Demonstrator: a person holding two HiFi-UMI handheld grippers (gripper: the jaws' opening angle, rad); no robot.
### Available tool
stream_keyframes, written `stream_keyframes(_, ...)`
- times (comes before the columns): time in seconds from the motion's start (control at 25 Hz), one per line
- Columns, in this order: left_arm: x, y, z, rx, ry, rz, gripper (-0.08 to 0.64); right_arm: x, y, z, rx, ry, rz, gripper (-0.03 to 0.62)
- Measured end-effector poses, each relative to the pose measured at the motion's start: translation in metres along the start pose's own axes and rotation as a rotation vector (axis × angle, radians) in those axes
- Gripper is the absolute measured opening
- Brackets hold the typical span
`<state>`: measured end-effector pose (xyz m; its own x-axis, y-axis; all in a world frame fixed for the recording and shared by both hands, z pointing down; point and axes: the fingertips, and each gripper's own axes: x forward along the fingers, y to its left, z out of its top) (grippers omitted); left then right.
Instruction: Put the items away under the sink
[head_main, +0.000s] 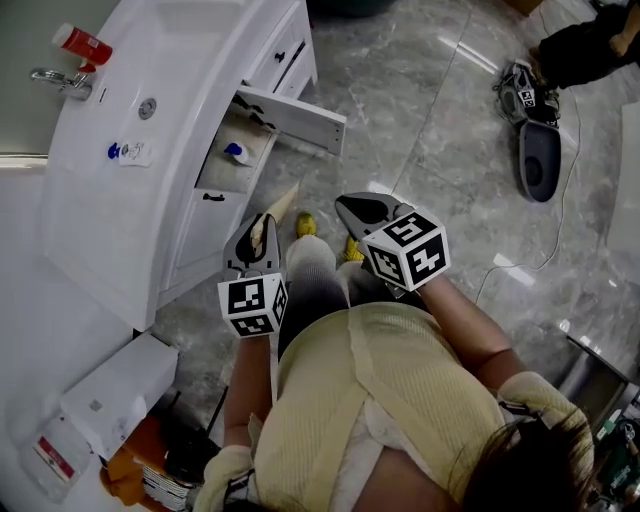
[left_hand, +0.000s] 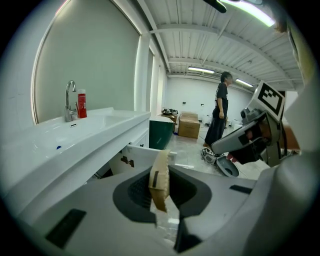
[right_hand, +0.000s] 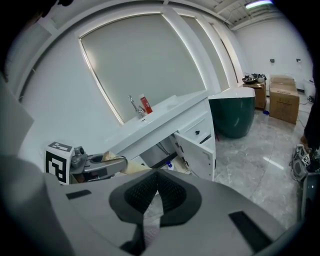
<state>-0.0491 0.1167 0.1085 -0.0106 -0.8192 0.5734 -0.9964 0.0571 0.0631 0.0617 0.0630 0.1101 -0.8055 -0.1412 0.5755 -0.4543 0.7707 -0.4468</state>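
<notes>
- the sink (head_main: 190, 40) stood at the left, with its cabinet door (head_main: 297, 117) open and a blue thing (head_main: 235, 151) inside.
- the left gripper (head_main: 262, 228) was clamped on a tan packet (head_main: 283, 203), which was near the open cabinet but outside it.
- the right gripper (head_main: 352, 206), just to its right, had its jaws together and held nothing.

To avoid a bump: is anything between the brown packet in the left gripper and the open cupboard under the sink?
Nothing visible does. The left gripper holds the packet in front of the cupboard, whose door is swung open to the side. A small blue thing lies inside.
</notes>
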Motion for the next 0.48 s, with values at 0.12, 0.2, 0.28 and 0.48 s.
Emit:
stream_keyframes(0.12,0.013,0.007,-0.003,0.006,0.025,-0.018,0.080,0.012,-0.004,0.000,0.019,0.011,-0.008,0.026)
stream_keyframes(0.2,0.022,0.012,-0.003,0.020,0.040,-0.034,0.080,0.021,-0.008,-0.001,0.041,0.018,-0.018,0.026)
stream_keyframes(0.28,0.031,0.019,-0.004,0.039,0.059,-0.044,0.080,0.029,-0.009,-0.002,0.057,0.026,-0.023,0.026)
stream_keyframes(0.48,0.059,0.037,-0.012,0.081,0.098,-0.064,0.080,0.051,-0.016,-0.004,0.080,0.051,-0.038,0.026)
